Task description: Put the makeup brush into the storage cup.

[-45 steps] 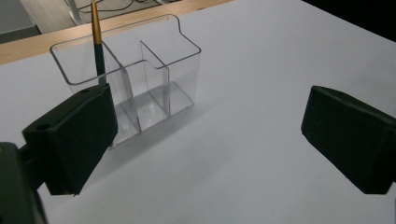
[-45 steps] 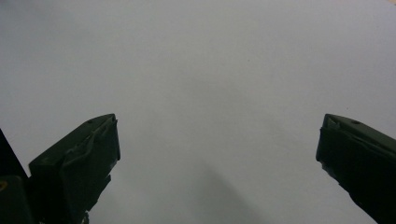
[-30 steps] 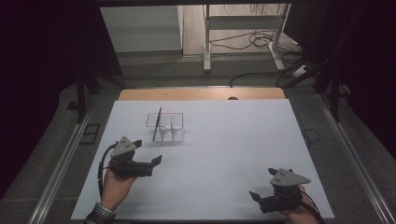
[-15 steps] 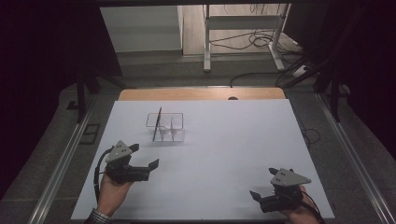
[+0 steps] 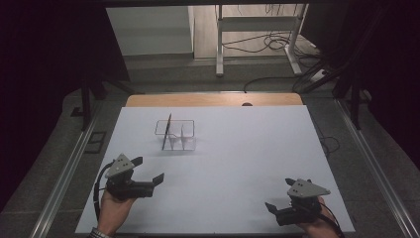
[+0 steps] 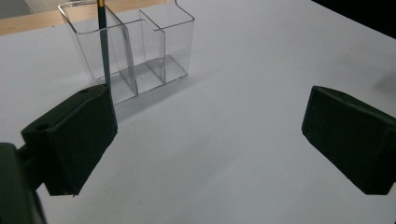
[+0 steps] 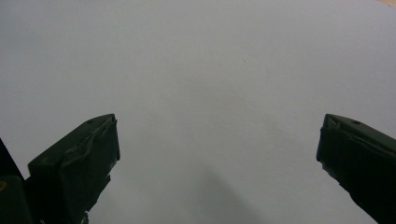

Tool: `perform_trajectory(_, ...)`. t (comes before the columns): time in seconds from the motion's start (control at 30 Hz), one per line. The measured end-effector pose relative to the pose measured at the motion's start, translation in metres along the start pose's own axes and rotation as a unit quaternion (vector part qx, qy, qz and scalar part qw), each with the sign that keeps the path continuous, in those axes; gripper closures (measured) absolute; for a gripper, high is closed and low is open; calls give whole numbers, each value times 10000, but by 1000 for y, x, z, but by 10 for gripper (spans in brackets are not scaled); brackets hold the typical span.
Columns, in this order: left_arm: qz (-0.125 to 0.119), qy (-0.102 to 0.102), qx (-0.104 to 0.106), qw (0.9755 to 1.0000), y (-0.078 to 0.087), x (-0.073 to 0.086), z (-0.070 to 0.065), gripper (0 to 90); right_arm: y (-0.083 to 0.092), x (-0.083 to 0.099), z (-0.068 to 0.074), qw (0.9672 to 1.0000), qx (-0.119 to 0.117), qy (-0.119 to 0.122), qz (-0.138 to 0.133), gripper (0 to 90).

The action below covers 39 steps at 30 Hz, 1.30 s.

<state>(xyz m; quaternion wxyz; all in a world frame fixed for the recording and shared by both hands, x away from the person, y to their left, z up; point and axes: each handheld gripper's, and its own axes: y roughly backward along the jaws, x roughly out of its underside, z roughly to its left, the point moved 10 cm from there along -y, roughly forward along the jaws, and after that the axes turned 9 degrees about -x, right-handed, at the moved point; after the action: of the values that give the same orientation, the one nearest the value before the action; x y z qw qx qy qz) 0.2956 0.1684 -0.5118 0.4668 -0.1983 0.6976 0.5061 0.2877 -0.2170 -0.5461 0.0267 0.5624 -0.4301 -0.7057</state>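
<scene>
We list 1 white table (image 5: 237,148), wooden far edge; clear holder (image 5: 174,135) with 1 pencil (image 5: 167,131) near it. Both grippers, left (image 5: 147,171) and right (image 5: 277,196), gape empty nearside, bare sheet between.

A white table (image 5: 237,148) carries everything here, its top a plain, matte white sheet with a strip of bare wood (image 5: 213,99) showing along the far edge. Standing directly on the white surface, toward the far left part, is a clear plastic organizer (image 5: 176,134) divided into upright compartments. A dark pencil (image 5: 167,131) with a gold band near its top stands nearly upright in the leftmost compartment, leaning slightly against the wall. In the left gripper view the organizer (image 6: 135,51) rests flat on its base, and the pencil (image 6: 103,46) reaches the compartment floor.
</scene>
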Motion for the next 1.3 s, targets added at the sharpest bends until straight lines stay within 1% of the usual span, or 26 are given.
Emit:
perform_trajectory(0.23, -32, 50, -44, 10000, 9, 4, 2, 35, 0, 0, -1, 10000, 8, 20, 4, 0)
perform_trajectory(0.63, -61, 127, -138, 9998, 24, 12, 6, 32, 1, 0, -2, 10000, 32, -29, -19, 0)
perform_trajectory(0.97, 14, 36, -214, 9998, 27, 20, 4, 29, 2, -1, -3, 9999, 63, -67, -61, 0)
perform_trajectory(1.3, 38, 49, -194, 9998, 33, 27, 1, 26, 3, -1, -4, 9999, 74, -91, -81, 0)
